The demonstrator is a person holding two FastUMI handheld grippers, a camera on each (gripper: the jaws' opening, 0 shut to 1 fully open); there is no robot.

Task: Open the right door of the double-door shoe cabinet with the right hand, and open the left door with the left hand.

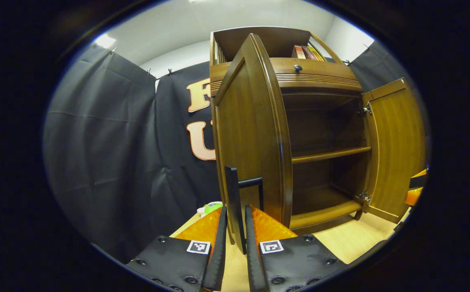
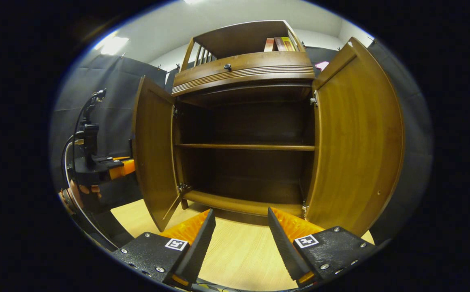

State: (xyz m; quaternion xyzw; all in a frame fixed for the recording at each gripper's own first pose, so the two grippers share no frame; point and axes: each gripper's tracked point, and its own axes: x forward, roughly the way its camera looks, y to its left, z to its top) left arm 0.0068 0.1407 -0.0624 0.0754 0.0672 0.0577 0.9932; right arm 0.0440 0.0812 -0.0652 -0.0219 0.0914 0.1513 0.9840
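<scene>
Left gripper view shows the left hand-held gripper [image 1: 236, 221] low in the picture, with its two fingers pressed on the dark bar handle [image 1: 235, 202] of the left door [image 1: 251, 134]. That door of the shoe cabinet [image 1: 320, 77] is swung out toward the camera, so its edge faces us. Past it, the inside of the cabinet is open, with one shelf [image 1: 330, 155] across the middle. The right door [image 1: 397, 146] stands open on the far side. Some books [image 1: 308, 52] stand on top of the cabinet, and a small round knob [image 1: 298, 67] sits on the wide band under them. The cabinet stands on a light wood desk [image 1: 348, 239].

In the right gripper view, the right hand-held gripper [image 2: 241, 227] is in front of the open cabinet. Its fingers are spread apart and hold nothing. The right door [image 2: 356, 138] is wide open just beside it, and the left door [image 2: 154, 150] is open too. Far off on the left, a hand [image 2: 85, 190] holds the other hand-held gripper [image 2: 117, 166] next to the left door.
</scene>
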